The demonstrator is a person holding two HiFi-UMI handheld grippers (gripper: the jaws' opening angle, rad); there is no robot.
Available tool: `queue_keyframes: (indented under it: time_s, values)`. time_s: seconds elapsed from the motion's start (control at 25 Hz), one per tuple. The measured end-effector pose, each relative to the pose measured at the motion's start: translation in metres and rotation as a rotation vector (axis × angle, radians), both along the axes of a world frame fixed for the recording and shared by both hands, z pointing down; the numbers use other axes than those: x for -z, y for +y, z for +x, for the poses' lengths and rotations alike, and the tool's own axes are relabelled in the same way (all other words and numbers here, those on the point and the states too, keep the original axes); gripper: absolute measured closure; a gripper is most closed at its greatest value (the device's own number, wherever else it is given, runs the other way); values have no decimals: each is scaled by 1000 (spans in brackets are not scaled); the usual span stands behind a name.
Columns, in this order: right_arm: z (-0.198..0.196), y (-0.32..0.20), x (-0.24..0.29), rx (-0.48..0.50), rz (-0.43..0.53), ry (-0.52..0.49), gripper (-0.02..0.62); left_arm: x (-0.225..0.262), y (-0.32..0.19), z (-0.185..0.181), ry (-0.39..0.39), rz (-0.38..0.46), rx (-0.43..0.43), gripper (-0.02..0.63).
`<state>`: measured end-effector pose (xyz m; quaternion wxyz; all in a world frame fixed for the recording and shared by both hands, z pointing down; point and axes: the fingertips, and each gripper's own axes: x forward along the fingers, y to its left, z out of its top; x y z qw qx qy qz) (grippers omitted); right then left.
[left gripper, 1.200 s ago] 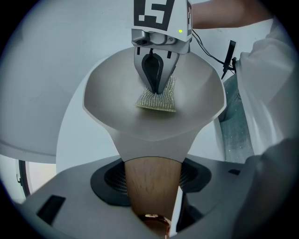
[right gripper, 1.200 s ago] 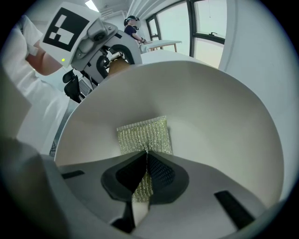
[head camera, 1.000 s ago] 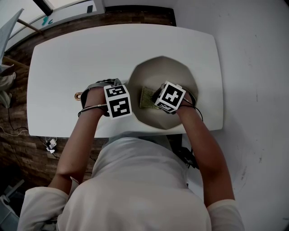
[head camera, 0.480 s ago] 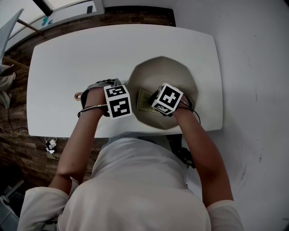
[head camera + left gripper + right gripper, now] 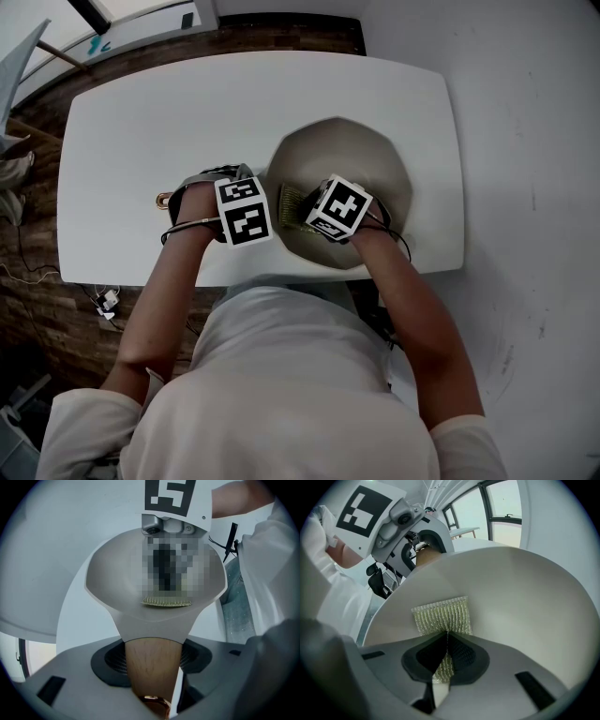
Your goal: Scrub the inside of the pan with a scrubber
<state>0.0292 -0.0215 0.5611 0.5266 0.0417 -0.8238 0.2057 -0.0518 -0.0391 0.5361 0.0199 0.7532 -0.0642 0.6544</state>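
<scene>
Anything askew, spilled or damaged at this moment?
Nothing stands out. The pan sits on the white table. The left gripper is shut on its wooden handle, and the right gripper holds the scrubber against the pan's inner wall on the handle side. No spill or damage shows.

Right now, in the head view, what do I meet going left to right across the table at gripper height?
Pan handle ring → left hand-held gripper → scrubber → right hand-held gripper → pan wall → table edge.
</scene>
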Motion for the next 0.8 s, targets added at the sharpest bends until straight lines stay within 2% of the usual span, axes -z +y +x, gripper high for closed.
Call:
queue_keyframes:
  time_s: [0.44,0.8]
  values:
    - [-12,-8,1,-33,1,-71,569,0,0,1,1,1,1,336]
    - [-19,-13,5,-19,42,-91,569,-1,0,1,-5,-1,-2,336]
